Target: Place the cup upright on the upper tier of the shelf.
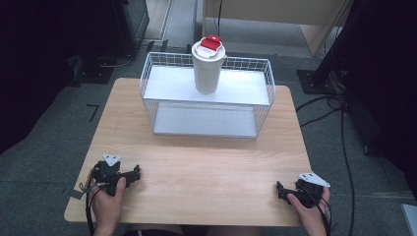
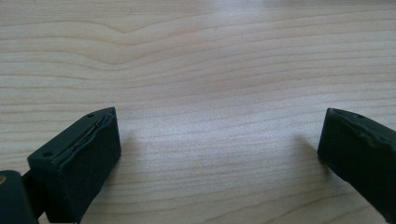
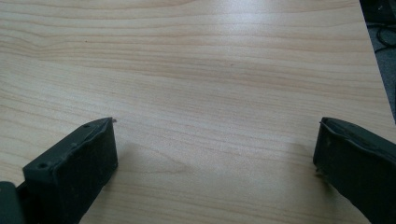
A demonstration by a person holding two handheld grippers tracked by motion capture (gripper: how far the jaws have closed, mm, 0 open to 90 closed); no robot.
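1. held the left gripper (image 1: 134,173) low at the near left corner of the wooden table (image 1: 206,167), a hand (image 1: 107,196) wrapped round its body.
2. kept its jaws spread wide apart in the left gripper view, bare wood grain between them, nothing clamped.
3. held the right gripper (image 1: 279,189) at the near right corner, well apart from the left one, a hand (image 1: 307,209) behind it.
4. kept those jaws likewise wide apart in the right gripper view, over bare table near its edge.
5. stood upright on the top shelf of the white wire rack (image 1: 162,105) at the far side: a white cup (image 1: 207,69) with a red-topped lid (image 1: 211,43), well apart from both grippers.
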